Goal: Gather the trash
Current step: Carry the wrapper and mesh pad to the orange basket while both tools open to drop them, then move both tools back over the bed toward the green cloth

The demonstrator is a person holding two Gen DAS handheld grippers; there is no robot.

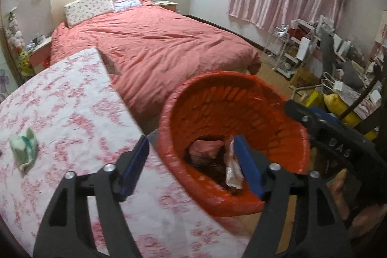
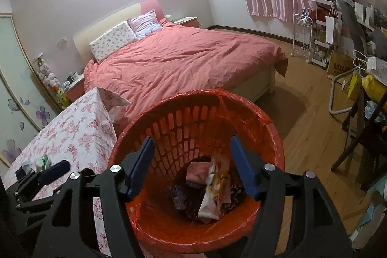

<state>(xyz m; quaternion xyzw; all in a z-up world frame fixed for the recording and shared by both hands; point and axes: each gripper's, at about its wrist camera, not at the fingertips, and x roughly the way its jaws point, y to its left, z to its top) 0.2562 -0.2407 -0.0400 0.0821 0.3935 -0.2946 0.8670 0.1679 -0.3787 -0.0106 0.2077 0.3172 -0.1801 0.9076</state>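
An orange slatted bin (image 1: 217, 79) with a red liner stands on the floor beside the table. Pink trash (image 1: 205, 146) and a white-yellow wrapper (image 1: 232, 168) are inside it. My left gripper (image 1: 191, 144) hangs open over the bin's left rim and the table edge, with the wrapper showing just beside its right finger. My right gripper (image 2: 192, 144) is open directly above the bin (image 2: 193, 98), nothing between its fingers; the wrapper (image 2: 212, 195) stands among other trash at the bottom. A crumpled green-white tissue (image 1: 24, 151) lies on the table.
The table (image 1: 72, 93) carries a pink floral cloth and sits left of the bin. A bed with a coral duvet (image 2: 183, 59) lies behind. Cluttered shelves, bags and a dark chair frame (image 2: 358, 137) crowd the right side. Wooden floor (image 2: 309, 117) lies between bed and clutter.
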